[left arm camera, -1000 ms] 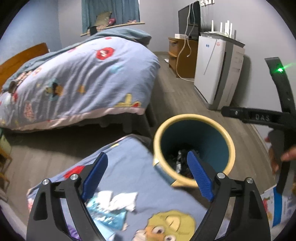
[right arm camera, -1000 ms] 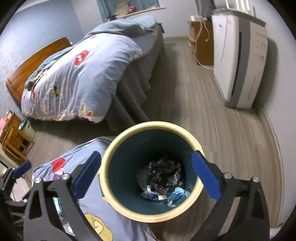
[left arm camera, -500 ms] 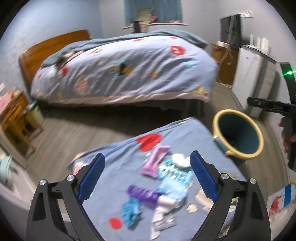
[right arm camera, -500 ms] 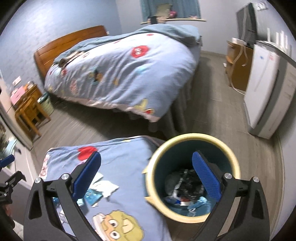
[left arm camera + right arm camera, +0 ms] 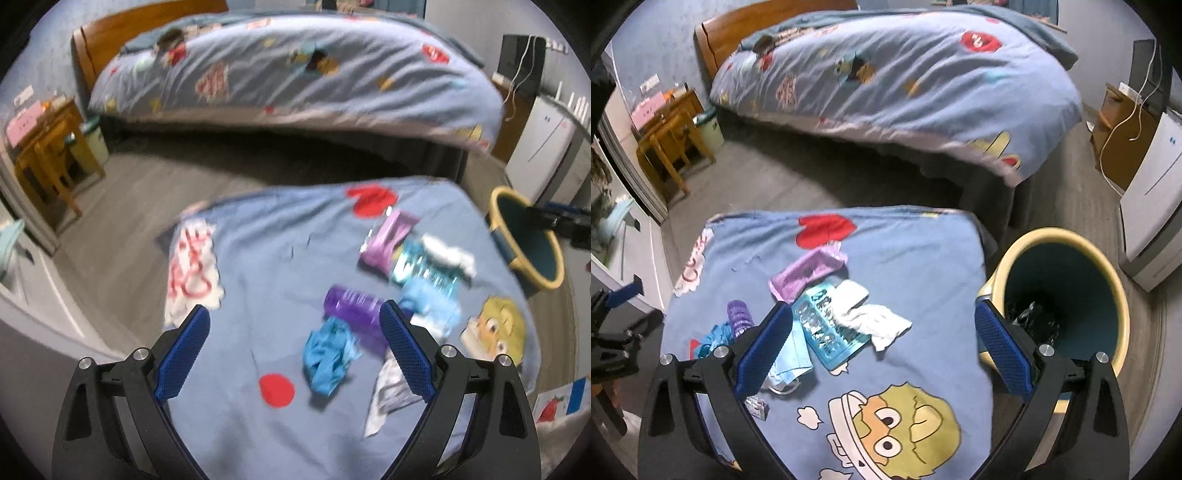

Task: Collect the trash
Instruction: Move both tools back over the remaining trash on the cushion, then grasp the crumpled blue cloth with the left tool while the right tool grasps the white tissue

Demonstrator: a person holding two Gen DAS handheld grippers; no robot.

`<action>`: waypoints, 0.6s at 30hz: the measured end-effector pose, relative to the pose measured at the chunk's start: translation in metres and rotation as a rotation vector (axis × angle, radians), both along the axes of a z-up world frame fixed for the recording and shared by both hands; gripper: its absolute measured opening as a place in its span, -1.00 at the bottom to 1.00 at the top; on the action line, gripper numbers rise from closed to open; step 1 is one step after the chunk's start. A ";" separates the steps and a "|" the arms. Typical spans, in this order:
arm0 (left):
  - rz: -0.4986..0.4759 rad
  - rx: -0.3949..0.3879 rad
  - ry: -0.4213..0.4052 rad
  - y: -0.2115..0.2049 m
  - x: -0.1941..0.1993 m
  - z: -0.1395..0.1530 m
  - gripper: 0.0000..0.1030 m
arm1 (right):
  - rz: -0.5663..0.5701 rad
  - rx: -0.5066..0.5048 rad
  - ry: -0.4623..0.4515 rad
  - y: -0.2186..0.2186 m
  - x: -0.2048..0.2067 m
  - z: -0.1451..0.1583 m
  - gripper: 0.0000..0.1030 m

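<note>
Trash lies on a blue cartoon cloth (image 5: 266, 266) over a small table: a purple bottle (image 5: 354, 310), a crumpled blue glove (image 5: 328, 358), a lilac wrapper (image 5: 388, 236), a clear blue blister tray (image 5: 827, 328), white tissue (image 5: 871, 317) and a blue mask (image 5: 790, 358). The yellow-rimmed teal bin (image 5: 1067, 291) stands right of the table with dark trash inside. My left gripper (image 5: 293, 350) is open and empty above the glove and bottle. My right gripper (image 5: 882, 347) is open and empty over the table's right part, beside the bin.
A large bed (image 5: 905, 81) with a blue quilt fills the back. A wooden side table (image 5: 48, 155) stands at the left. A white appliance (image 5: 1152, 192) and wooden cabinet (image 5: 1123, 140) stand at the right. Grey floor (image 5: 133, 199) lies between bed and table.
Both grippers swung left from the bin toward the table; the trash pile has come into full view. Both stay open and empty.
</note>
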State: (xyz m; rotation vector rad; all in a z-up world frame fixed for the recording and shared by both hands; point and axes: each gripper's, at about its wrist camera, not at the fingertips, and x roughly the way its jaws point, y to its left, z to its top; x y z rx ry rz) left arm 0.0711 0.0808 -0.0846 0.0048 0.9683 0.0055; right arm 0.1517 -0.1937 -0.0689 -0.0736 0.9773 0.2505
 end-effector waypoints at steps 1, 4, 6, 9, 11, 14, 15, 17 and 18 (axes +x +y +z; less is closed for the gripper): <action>-0.002 0.003 0.021 0.000 0.000 -0.009 0.79 | -0.008 -0.001 0.007 0.000 0.001 -0.003 0.88; -0.027 0.030 0.072 -0.006 0.002 -0.029 0.79 | -0.030 -0.005 0.028 0.002 0.008 -0.014 0.88; -0.057 0.046 0.099 -0.012 0.003 -0.038 0.79 | -0.026 -0.032 0.043 0.006 0.013 -0.026 0.88; -0.077 0.056 0.128 -0.015 0.006 -0.048 0.76 | 0.011 -0.087 0.075 0.016 0.020 -0.045 0.87; -0.086 0.043 0.157 -0.016 0.009 -0.054 0.61 | 0.035 -0.120 0.114 0.023 0.027 -0.061 0.66; -0.094 0.013 0.206 -0.017 0.014 -0.063 0.25 | 0.053 -0.102 0.178 0.028 0.035 -0.079 0.29; -0.097 0.004 0.220 -0.017 0.015 -0.066 0.14 | 0.062 -0.091 0.191 0.030 0.036 -0.083 0.20; -0.113 -0.004 0.241 -0.019 0.016 -0.072 0.04 | 0.095 -0.074 0.208 0.039 0.038 -0.090 0.07; -0.124 -0.004 0.246 -0.020 0.017 -0.073 0.02 | 0.106 -0.072 0.207 0.043 0.038 -0.091 0.05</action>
